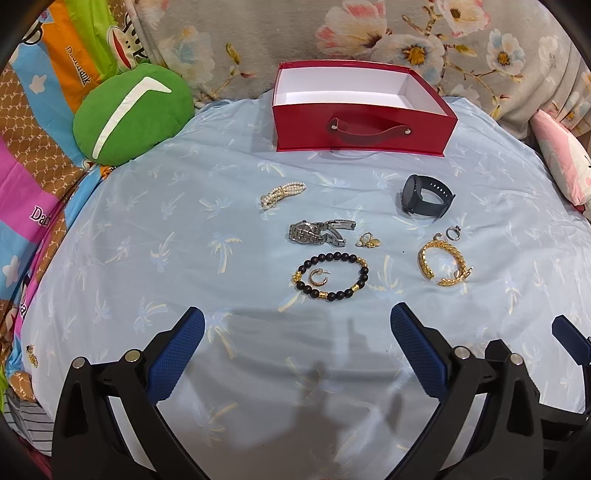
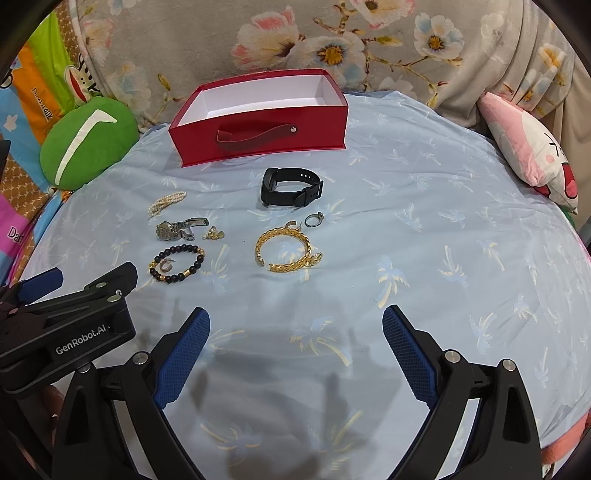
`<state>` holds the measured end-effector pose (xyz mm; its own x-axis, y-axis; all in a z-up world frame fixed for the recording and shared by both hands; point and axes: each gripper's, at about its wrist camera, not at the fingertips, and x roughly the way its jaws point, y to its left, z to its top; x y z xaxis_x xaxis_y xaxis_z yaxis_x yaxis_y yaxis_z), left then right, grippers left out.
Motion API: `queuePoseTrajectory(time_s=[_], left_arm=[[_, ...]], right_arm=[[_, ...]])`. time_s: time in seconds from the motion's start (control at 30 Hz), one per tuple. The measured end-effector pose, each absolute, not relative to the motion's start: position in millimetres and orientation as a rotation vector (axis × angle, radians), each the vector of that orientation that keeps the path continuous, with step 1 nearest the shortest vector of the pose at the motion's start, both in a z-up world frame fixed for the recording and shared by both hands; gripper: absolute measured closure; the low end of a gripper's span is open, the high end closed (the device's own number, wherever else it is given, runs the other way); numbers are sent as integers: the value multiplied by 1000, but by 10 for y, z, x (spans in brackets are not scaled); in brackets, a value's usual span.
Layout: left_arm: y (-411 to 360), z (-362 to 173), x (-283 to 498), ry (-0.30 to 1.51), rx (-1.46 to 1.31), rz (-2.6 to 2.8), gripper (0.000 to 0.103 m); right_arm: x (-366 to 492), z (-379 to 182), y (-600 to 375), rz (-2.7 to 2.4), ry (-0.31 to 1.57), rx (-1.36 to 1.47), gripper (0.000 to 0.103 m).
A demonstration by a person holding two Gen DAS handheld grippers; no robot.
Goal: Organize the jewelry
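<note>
An open red box (image 1: 364, 131) (image 2: 258, 134) with a white inside stands empty at the back of the pale blue cloth. In front of it lie a pearl bracelet (image 1: 282, 194) (image 2: 166, 202), a steel watch (image 1: 319, 232) (image 2: 179, 227), a black smartwatch (image 1: 424, 199) (image 2: 291, 188), a black bead bracelet (image 1: 332, 275) (image 2: 176, 264) with a gold hoop earring (image 1: 318, 277) inside it, a gold bangle (image 1: 445, 264) (image 2: 288, 249), a small gold charm (image 1: 367, 240) (image 2: 213, 232) and a silver ring (image 1: 453, 232) (image 2: 314, 219). My left gripper (image 1: 297, 325) and right gripper (image 2: 295, 321) both hover open and hold nothing, short of the jewelry.
A green round cushion (image 1: 131, 112) (image 2: 86, 142) sits at the back left, a pink plush pillow (image 2: 532, 147) at the back right. Floral fabric (image 1: 369, 33) rises behind the box. Colourful bedding (image 1: 33, 155) borders the left side. The left gripper's body (image 2: 66, 317) shows in the right wrist view.
</note>
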<state>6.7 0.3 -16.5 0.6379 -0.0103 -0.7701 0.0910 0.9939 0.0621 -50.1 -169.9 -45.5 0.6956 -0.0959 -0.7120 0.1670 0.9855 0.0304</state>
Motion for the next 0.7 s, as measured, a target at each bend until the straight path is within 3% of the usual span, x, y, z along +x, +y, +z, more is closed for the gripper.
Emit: queuePoseTrajectory(time_s=[0.7], left_arm=[[46, -179, 107, 887, 82, -49, 5]], right_arm=[[-459, -461, -1701, -161, 798, 96, 10]])
